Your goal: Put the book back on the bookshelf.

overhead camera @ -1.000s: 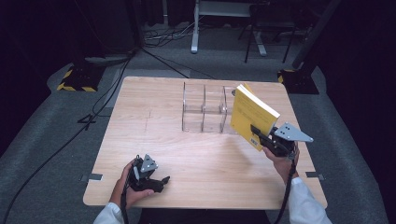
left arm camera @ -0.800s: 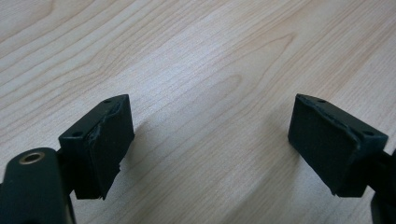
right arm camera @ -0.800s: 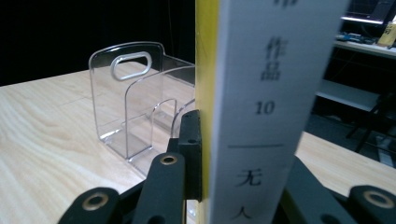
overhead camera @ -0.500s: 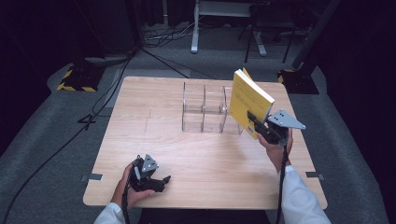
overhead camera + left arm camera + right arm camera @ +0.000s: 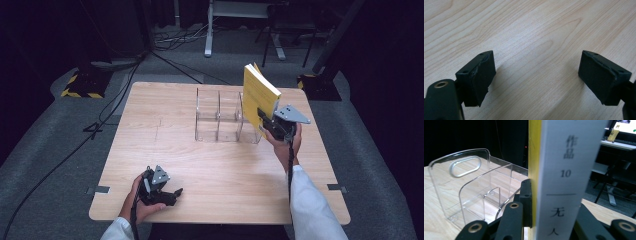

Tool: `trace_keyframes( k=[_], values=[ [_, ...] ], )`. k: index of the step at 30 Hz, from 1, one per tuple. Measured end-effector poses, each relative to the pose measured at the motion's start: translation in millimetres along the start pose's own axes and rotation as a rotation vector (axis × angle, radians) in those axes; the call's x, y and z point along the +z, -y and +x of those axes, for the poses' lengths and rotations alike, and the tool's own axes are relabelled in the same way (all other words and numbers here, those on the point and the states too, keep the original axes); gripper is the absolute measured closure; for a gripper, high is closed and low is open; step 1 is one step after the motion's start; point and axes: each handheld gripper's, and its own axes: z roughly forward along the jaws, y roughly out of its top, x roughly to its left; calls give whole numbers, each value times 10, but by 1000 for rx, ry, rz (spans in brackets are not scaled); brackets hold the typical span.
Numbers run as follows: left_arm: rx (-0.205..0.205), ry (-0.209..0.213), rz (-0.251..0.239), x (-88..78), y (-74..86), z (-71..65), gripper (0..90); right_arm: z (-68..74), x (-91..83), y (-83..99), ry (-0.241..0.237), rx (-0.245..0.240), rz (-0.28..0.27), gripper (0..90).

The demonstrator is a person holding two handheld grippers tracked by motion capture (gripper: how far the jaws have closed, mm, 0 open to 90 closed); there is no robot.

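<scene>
A yellow book (image 5: 259, 95) with a white spine (image 5: 564, 175) stands upright in the air, held by my right gripper (image 5: 270, 125), whose jaws are shut on its lower part. It hovers by the right end of a clear acrylic file holder (image 5: 222, 116) standing in the middle of the wooden table (image 5: 165, 145). In the right gripper view the holder's dividers (image 5: 471, 187) lie just left of the book. My left gripper (image 5: 170, 194) rests low at the table's front left, jaws open, with bare wood between its pads (image 5: 480, 75).
Beyond the table's far edge are black cables (image 5: 175, 40), a yellow-and-black striped stand base (image 5: 82, 82) at the left, and grey frame legs (image 5: 210, 30). A dark carpet surrounds the table.
My right gripper has carried the book away from me and a little left and up, closer to the holder's right end. The left gripper has stayed put.
</scene>
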Motion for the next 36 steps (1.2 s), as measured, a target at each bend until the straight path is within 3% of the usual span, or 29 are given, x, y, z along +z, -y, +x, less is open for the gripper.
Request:
trace_keyframes(
  k=[10,18,23,36],
  values=[
    [0,-1,0,0,0,-1,149,17,200,53,34,24,21,762],
    [18,29,3,-1,1,-21,150,20,328,145,53,26,32,762],
    [36,36,2,-1,-1,-24,150,26,384,239,64,30,45,761],
    [31,44,0,4,1,-35,150,97,457,429,102,40,56,760]
  ],
)
